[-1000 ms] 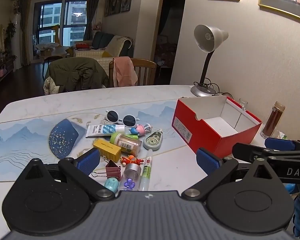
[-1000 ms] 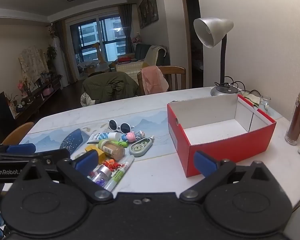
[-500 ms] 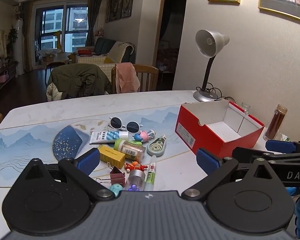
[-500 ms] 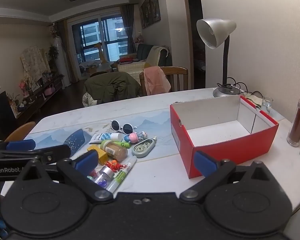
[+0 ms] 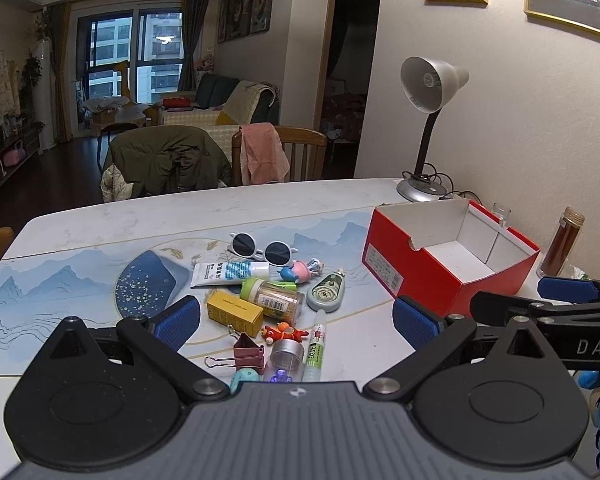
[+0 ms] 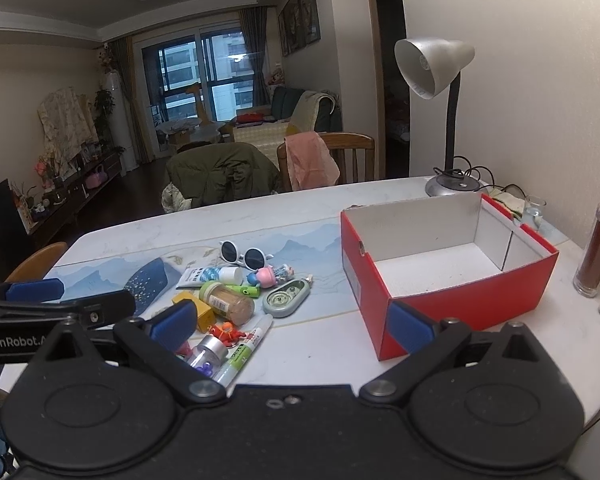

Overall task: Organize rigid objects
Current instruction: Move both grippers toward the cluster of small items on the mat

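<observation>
A heap of small items lies mid-table: white sunglasses [image 5: 261, 249], a tube [image 5: 229, 273], a toothpick jar [image 5: 272, 301], a yellow box [image 5: 235, 312], a correction tape [image 5: 325, 292], a glue pen [image 5: 314, 346] and a binder clip [image 5: 247, 353]. To the right stands an empty red box [image 5: 448, 260] [image 6: 446, 266]. My left gripper [image 5: 296, 322] hovers open over the near end of the heap, holding nothing. My right gripper [image 6: 292, 326] is open too, between the heap and the red box, and the glue pen [image 6: 246, 346] lies just below its left finger.
A desk lamp [image 5: 426, 128] stands behind the red box by the wall. A brown jar [image 5: 560, 246] and a small glass [image 5: 501, 215] sit at the right. Chairs draped with a green jacket [image 5: 168, 164] and pink cloth [image 5: 262, 154] line the table's far edge.
Both grippers have drawn back and risen a little, so the heap and red box look slightly farther away. Both stay open and nothing on the table has moved.
</observation>
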{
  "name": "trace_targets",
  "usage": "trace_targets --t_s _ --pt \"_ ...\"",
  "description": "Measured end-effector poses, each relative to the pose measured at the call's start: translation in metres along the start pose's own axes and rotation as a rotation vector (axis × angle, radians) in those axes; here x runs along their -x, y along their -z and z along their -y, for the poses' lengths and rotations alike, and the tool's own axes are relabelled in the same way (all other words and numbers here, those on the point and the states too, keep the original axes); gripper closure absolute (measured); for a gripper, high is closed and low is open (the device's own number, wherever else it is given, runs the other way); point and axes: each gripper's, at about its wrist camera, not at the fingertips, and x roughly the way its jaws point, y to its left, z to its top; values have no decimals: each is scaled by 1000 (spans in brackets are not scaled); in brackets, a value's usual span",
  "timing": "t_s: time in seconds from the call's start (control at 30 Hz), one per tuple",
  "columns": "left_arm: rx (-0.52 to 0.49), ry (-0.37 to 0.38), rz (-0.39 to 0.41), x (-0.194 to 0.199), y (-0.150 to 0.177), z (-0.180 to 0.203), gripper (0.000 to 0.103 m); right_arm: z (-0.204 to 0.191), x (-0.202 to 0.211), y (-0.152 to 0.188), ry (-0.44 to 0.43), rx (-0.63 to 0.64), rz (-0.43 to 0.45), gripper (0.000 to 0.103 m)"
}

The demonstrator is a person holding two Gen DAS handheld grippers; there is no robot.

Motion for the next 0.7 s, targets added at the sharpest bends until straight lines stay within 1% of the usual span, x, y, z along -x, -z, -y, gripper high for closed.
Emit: trace_targets --t_s 0.3,0.43,0.57,0.7 --pt "24 -5 -13 -6 0 -7 0 0 -7 1 -25 0 -23 2" --pt "34 -4 -19 -12 0 -11 0 -1 -11 1 -35 9 -35 4" --pt "45 -13 -28 -22 -2 -17 0 0 -21 -1 -46 9 -64 5" --pt "41 -25 -17 -33 -1 -24 0 3 -36 -1 -58 9 -96 5"
